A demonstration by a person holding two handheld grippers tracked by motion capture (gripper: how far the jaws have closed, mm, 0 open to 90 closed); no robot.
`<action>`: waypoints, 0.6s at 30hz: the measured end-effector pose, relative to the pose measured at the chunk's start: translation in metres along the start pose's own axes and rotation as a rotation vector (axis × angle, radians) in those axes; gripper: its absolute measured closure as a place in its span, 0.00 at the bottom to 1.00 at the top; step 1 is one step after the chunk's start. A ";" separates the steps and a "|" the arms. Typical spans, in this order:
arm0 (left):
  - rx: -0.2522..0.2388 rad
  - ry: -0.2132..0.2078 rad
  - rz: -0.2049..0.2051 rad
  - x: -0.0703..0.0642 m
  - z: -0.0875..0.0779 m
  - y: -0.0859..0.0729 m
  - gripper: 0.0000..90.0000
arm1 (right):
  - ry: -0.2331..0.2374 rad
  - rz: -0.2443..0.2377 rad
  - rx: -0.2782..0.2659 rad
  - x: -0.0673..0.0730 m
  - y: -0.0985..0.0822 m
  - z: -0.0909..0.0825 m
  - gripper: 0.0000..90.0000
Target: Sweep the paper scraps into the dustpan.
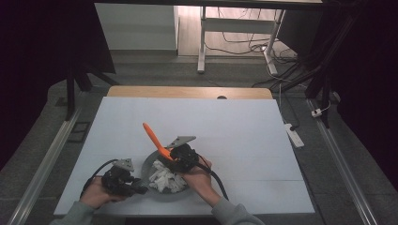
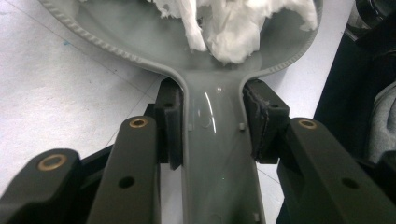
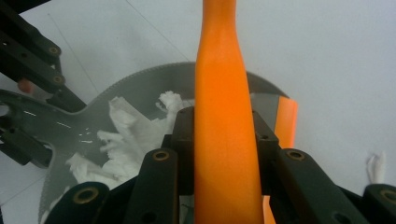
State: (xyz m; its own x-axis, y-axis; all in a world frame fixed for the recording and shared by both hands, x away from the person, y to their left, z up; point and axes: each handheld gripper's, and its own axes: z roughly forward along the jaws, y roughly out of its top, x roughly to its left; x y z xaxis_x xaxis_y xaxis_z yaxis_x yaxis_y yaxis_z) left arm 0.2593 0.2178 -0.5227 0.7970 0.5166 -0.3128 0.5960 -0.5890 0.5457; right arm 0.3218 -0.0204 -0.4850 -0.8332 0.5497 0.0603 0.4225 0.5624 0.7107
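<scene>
One grey pan [image 1: 151, 161], one orange spatula [image 1: 154, 137], one pile of white shredded paper [image 1: 165, 179], two hand-held grippers. All on the white counter [image 1: 234, 126], near its front edge.

Pan sits flat on the counter, its handle [image 2: 217, 154] running out to the left in the high view. Left hand-held gripper [image 1: 141, 186] is clamped on that handle, one pad on each side, just behind where it meets the bowl. Left hand [image 1: 96, 193] is low at the counter edge, gripper lying roughly level, pointing right toward the pan.

Spatula long axis runs diagonally: handle end up and to the upper left, blade end [image 3: 286, 122] down at the pan's far rim. Right hand-held gripper [image 1: 170, 154] is closed on the spatula shaft. Right hand [image 1: 197, 177] comes in from the lower right, over the pan's right side.

Paper lies inside the pan bowl. One small white scrap [image 3: 377, 167] lies on the counter outside the pan.
</scene>
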 end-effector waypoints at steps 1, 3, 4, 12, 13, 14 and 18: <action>0.001 0.000 0.000 0.000 0.000 0.000 0.68 | -0.005 -0.001 -0.005 0.000 0.000 -0.002 0.78; 0.001 0.000 -0.001 0.000 0.000 0.000 0.68 | -0.021 -0.001 -0.022 -0.006 0.000 -0.008 0.78; 0.000 0.000 -0.001 0.000 0.000 0.000 0.68 | -0.026 0.005 -0.034 -0.009 0.000 -0.011 0.78; 0.000 -0.001 -0.003 0.000 0.001 0.000 0.68 | -0.097 0.028 -0.116 -0.045 -0.001 -0.040 0.78; 0.001 -0.001 -0.003 0.000 0.001 0.000 0.68 | -0.108 0.040 -0.122 -0.050 -0.001 -0.042 0.78; 0.001 -0.001 -0.004 0.000 0.001 0.000 0.68 | -0.119 0.054 -0.128 -0.056 -0.002 -0.044 0.78; 0.000 0.001 -0.003 0.000 0.001 0.001 0.68 | -0.157 0.100 -0.131 -0.078 -0.005 -0.051 0.78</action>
State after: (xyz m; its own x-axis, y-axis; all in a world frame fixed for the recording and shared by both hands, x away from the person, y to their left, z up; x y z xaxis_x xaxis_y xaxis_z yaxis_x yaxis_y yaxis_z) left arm 0.2593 0.2169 -0.5228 0.7953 0.5188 -0.3135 0.5982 -0.5878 0.5447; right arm 0.3661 -0.0977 -0.4579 -0.7193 0.6939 0.0324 0.4417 0.4209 0.7923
